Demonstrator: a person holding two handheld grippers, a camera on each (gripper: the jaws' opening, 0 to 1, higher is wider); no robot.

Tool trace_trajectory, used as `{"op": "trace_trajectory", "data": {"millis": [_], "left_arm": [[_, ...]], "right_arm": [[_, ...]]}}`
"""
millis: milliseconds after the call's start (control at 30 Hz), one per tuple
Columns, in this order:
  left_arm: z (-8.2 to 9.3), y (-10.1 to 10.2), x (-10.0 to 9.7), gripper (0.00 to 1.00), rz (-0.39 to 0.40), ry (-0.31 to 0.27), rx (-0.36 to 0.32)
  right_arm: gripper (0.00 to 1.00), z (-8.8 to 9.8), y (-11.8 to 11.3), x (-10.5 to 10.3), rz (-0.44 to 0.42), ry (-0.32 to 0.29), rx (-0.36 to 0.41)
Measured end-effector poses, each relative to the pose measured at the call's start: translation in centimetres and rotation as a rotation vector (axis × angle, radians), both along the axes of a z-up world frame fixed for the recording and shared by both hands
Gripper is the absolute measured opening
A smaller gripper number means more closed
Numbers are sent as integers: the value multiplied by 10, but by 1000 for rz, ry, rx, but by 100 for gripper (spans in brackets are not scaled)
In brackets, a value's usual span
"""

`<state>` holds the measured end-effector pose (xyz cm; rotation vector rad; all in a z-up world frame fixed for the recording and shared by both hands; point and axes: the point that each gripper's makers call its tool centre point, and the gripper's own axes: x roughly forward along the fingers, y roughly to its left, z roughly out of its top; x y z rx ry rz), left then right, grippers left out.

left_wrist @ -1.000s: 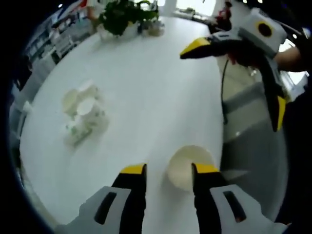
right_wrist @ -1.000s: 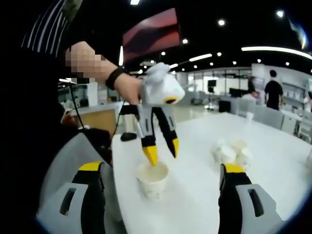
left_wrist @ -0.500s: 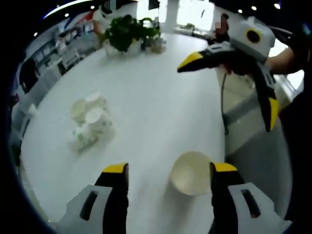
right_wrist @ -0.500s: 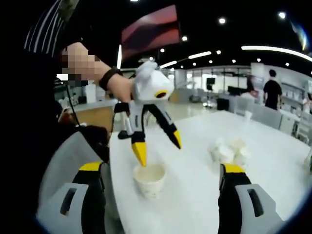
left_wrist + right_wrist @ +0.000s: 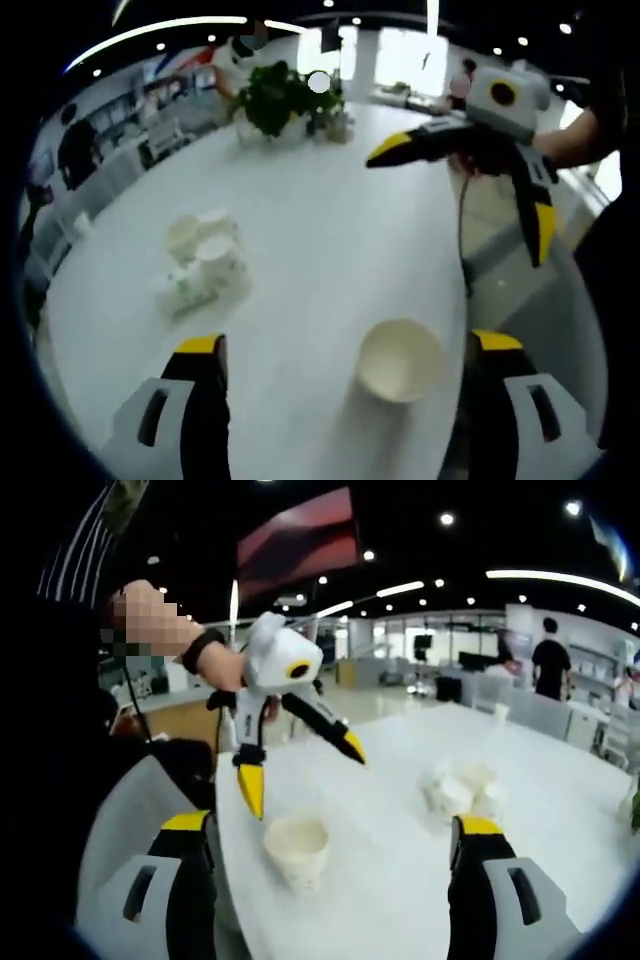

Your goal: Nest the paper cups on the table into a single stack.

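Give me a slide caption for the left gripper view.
Open left gripper above an upright paper cup, more cups clustered beyond.

- single paper cup (image 5: 400,360) (image 5: 296,851): white/cream, upright, mouth open and empty, standing alone on the white table (image 5: 320,240) near its edge
- cup cluster (image 5: 204,262) (image 5: 460,790): several white paper cups with faint green print, bunched together and touching, well apart from the single cup; some upright with open mouths, at least one seems to lie on its side; exact count unclear
- no cups nested yet as far as visible
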<state>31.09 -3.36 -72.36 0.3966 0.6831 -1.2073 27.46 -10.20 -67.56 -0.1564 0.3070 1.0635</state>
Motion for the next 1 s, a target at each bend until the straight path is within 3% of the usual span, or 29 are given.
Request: {"op": "trace_trajectory", "data": {"millis": [167,267,467,533,667,933,1000], "left_arm": [[6,2,2,99,9,-18,-65],[7,7,4,99,35,-2,-75],[12,15,4,99,49,-16,-102],[16,16,7,99,43,-45,-122],[19,18,5,99,53,-38,-137],[48,18,4,99,31,-143,-310],[58,19,2,99,8,-195,-369]], "right_arm": [[97,2,1,6,-19,-4,-9],[97,1,1,9,-29,-5,-21],[97,2,3,15,-48,-6,-21],[97,0,4,17,-53,-7,-33],[97,1,5,19,-56,-9,-34],[97,8,0,24,-78,-31,-37],[97,11,-4,27,-93,-41,-39]]}}
